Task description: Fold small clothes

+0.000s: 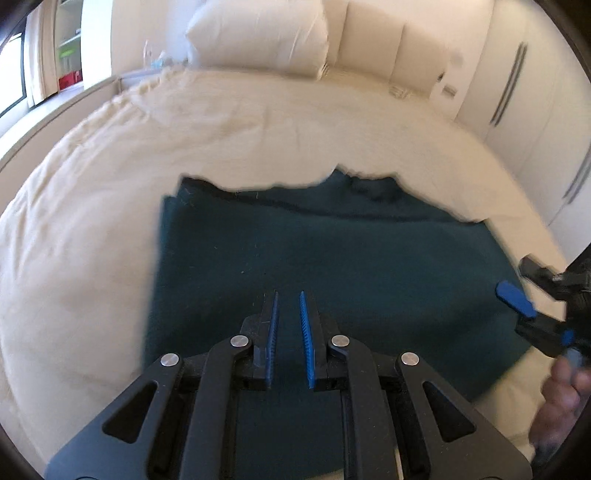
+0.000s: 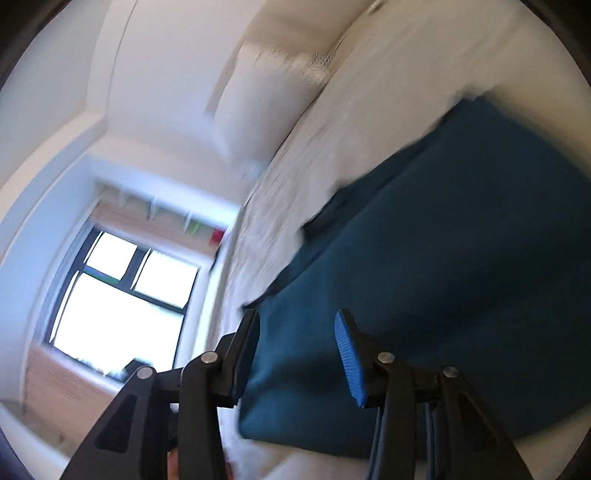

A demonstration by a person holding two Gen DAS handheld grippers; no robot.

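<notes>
A dark teal garment [image 1: 332, 258] lies flat on the cream bedcover [image 1: 92, 221], folded into a rough rectangle; its far edge is uneven, with a second layer showing beneath. The left gripper [image 1: 289, 314] hangs above the near part of the cloth, its blue pads drawn close with only a narrow gap and nothing between them. The right gripper [image 2: 297, 354] stands at the garment's right edge, jaws roughly half apart; cloth shows behind the gap, but no grip is seen. A hand [image 1: 561, 398] holds it. A white pillow [image 1: 258, 33] leans against the padded headboard [image 1: 373, 40]. White wardrobe doors [image 1: 517, 92] flank the bed. A window [image 2: 122, 295] is visible beyond.
</notes>
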